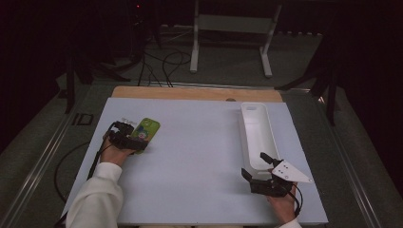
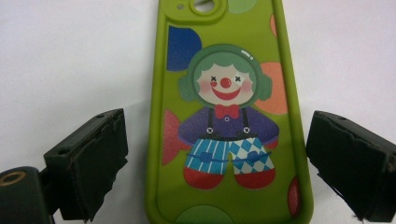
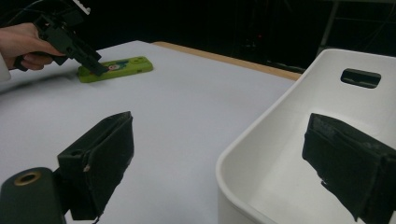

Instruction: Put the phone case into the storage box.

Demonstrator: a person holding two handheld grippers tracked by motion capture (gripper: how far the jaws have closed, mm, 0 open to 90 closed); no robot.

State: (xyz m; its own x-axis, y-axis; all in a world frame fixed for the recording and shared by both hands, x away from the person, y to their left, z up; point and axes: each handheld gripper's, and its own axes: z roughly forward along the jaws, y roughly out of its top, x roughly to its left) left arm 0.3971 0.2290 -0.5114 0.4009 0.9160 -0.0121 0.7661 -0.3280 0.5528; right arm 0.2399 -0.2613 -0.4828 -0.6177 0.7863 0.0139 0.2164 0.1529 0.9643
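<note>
Pre-grasp: left gripper (image 2: 212, 154) wide open, straddling the green case (image 2: 226, 116), which lies flat on the table's (image 1: 199, 156) left side, pads not touching. Next: close on its long edges. Right gripper (image 3: 224, 163) open, idle at the bin's (image 3: 280, 154) near end

Smooth rubbery phone case (image 2: 229, 116), glossy white plastic bin (image 1: 256, 135), matt table (image 1: 199, 156)

You are working on a table (image 1: 199, 156) covered by a pale sheet, with a strip of bare wood showing along its far edge. On its left part a green phone case (image 1: 146, 133) lies flat, printed side up. On its right part a long white tray (image 1: 257, 134) stands lengthwise, well apart from the case.
</note>
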